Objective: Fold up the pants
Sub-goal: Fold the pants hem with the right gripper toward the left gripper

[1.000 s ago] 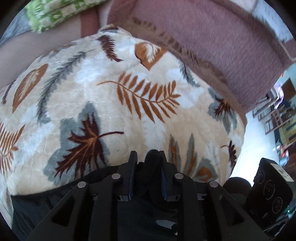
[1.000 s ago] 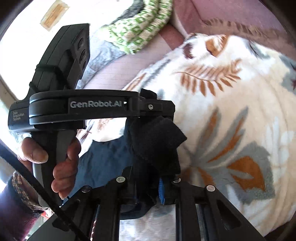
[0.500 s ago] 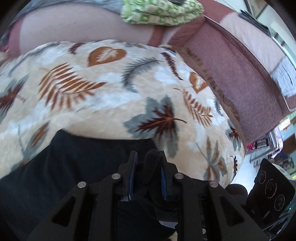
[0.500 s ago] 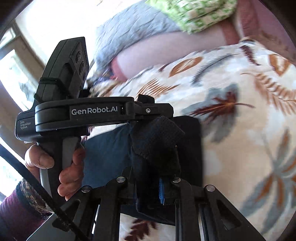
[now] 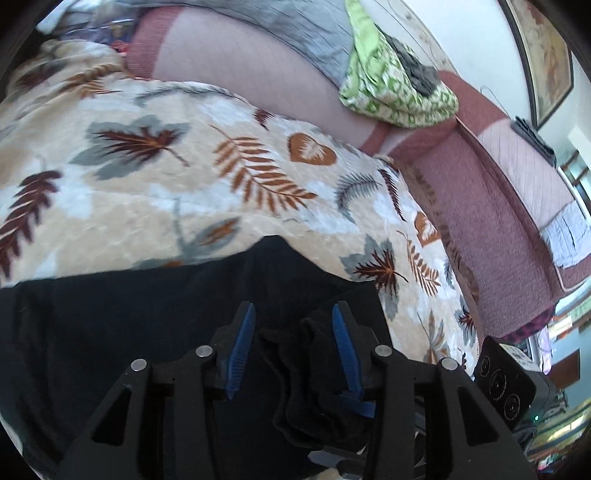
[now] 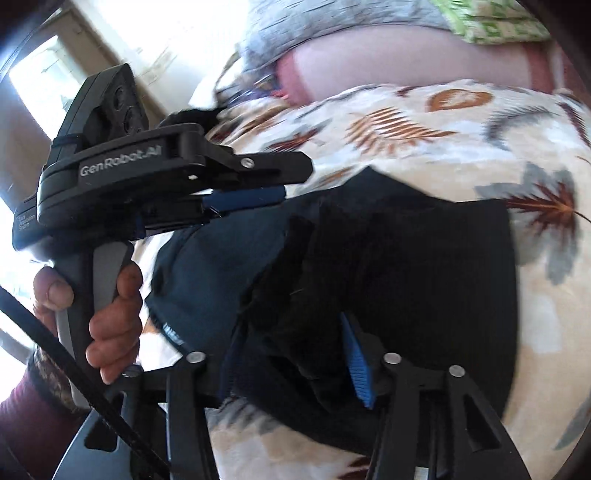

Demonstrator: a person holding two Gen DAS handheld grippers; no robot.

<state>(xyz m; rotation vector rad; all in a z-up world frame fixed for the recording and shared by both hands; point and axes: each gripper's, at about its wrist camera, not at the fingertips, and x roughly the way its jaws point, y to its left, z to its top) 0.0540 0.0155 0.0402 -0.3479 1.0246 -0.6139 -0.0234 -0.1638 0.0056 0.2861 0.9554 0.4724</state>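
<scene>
The dark pants (image 5: 122,317) lie folded on the leaf-print blanket (image 5: 155,199); they also show in the right wrist view (image 6: 413,266). My left gripper (image 5: 293,325) is open, its blue pads (image 5: 242,336) apart, with a bunched edge of the pants lying loose between them. My right gripper (image 6: 291,350) is open too, with the pants' cloth lying between its fingers. The left gripper shows in the right wrist view (image 6: 258,181), held in a hand just above the pants' left edge.
A maroon sofa back (image 5: 491,206) runs along the far right. A green patterned cloth (image 5: 391,85) and a grey cloth (image 5: 295,33) lie at the back. The blanket's edge (image 5: 454,332) drops off at right.
Both grippers were shut on the pants' edge and carried it across the blanket over the pants. Now both have opened and the cloth lies loose.
</scene>
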